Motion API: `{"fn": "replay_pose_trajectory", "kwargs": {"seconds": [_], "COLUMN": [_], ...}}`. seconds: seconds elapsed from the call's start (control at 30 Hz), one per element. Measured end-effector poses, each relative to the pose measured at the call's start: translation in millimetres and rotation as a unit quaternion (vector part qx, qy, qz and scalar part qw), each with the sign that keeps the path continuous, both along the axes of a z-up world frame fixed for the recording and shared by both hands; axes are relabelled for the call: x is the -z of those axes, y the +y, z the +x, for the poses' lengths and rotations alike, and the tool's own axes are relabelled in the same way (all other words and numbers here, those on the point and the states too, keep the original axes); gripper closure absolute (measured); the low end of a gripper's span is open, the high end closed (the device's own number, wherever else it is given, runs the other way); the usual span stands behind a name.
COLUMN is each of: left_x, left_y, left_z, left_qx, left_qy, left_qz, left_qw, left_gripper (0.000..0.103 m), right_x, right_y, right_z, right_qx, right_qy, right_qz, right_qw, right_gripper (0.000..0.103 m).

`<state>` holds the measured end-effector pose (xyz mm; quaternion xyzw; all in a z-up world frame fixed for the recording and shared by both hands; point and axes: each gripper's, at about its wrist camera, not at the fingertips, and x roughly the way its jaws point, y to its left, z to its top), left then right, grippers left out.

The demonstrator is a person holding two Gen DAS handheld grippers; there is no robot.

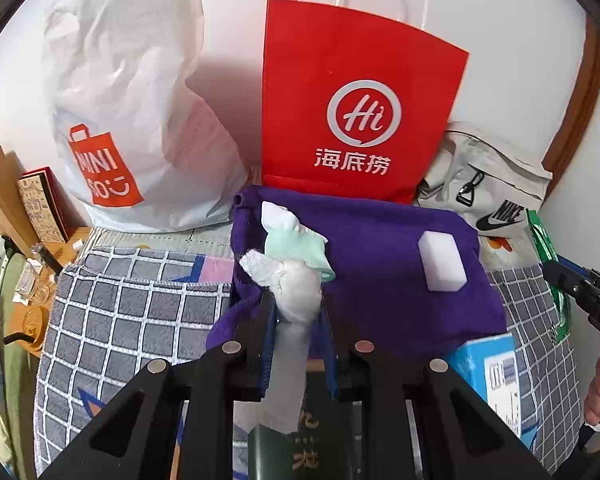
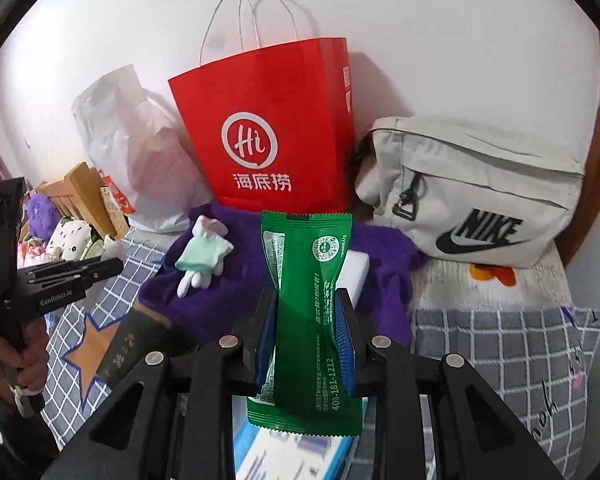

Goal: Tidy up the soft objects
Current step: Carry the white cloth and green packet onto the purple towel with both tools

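My left gripper [image 1: 296, 314] is shut on a white sock [image 1: 298, 300] that sticks up between its fingers. Just beyond it a mint-and-white sock [image 1: 296, 246] lies on a purple cloth [image 1: 380, 240], and a white sponge block [image 1: 442, 262] rests on the same cloth to the right. My right gripper [image 2: 306, 306] is shut on a green packet [image 2: 308, 248], held upright. In the right wrist view, the mint-and-white sock [image 2: 204, 256] lies on the purple cloth [image 2: 204, 304], left of the packet. The left gripper [image 2: 100, 268] shows at the left edge.
A red paper bag [image 1: 360, 100], a white plastic bag [image 1: 132, 120] and a beige Nike bag [image 2: 480, 192] stand against the wall behind the cloth. A grey checked blanket [image 1: 132, 320] covers the bed. A blue box [image 1: 492, 380] and a dark book [image 2: 128, 344] lie nearby.
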<state>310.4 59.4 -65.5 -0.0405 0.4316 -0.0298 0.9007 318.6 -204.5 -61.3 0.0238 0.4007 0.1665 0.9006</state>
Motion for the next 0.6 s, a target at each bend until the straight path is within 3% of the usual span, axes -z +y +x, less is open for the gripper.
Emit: {"fn": "replay_pose_trajectory", "kwargs": {"seconds": [0.6], "left_x": [44], "left_y": [-4], "left_z": [67], "left_qx": [0.009], "left_qy": [0.052], "left_qz": [-0.021], "left_qw": [0.9984], "left_gripper": [0.083], "right_x": [76], "right_y": [6], "right_z": [62], "right_qx": [-0.018], "right_qy": [0.072], "right_qz": [-0.022], "right_qw": [0.997], "right_gripper": [0.073]}}
